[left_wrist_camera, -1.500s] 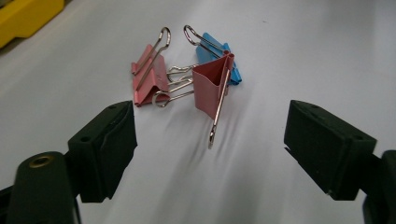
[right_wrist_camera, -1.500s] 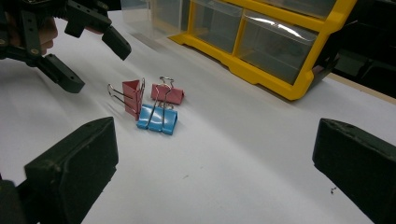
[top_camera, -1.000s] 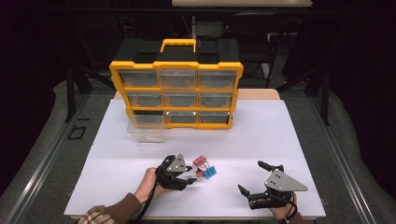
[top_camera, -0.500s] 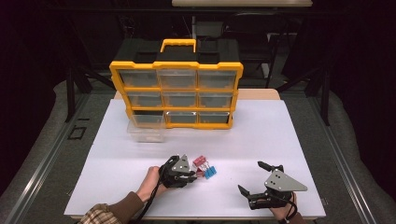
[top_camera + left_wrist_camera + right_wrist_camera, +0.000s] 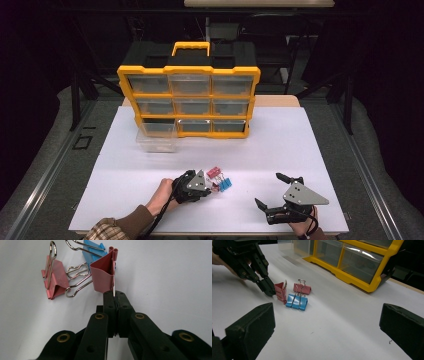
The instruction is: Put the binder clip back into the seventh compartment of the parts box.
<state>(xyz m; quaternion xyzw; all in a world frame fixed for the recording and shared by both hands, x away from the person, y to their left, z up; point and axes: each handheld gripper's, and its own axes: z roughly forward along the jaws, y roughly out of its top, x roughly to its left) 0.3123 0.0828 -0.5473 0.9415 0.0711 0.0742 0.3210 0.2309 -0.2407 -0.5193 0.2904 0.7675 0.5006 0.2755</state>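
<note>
Three binder clips lie on the white table [image 5: 300, 150] near its front middle. My left gripper [image 5: 115, 296] is shut on the wire handle of a red-pink clip [image 5: 102, 277], which stands up just beyond the jaw tips. Beside it lie a second pink clip [image 5: 55, 280] and a blue clip [image 5: 93, 253]. From above, the left gripper [image 5: 210, 186] touches the cluster from the left, with the pink clip [image 5: 214, 172] and the blue clip [image 5: 225, 184] at its tip. My right gripper [image 5: 270, 190] rests open at the front right, apart from the clips and with nothing between its jaws.
A yellow and black drawer organizer [image 5: 189, 100] stands at the back of the table. One clear drawer [image 5: 157, 140] sits pulled out on the table in front of its lower left. The table's front edge runs just behind both hands.
My left gripper has crept slightly to the right into the clip cluster. The right gripper has stayed where it was.
</note>
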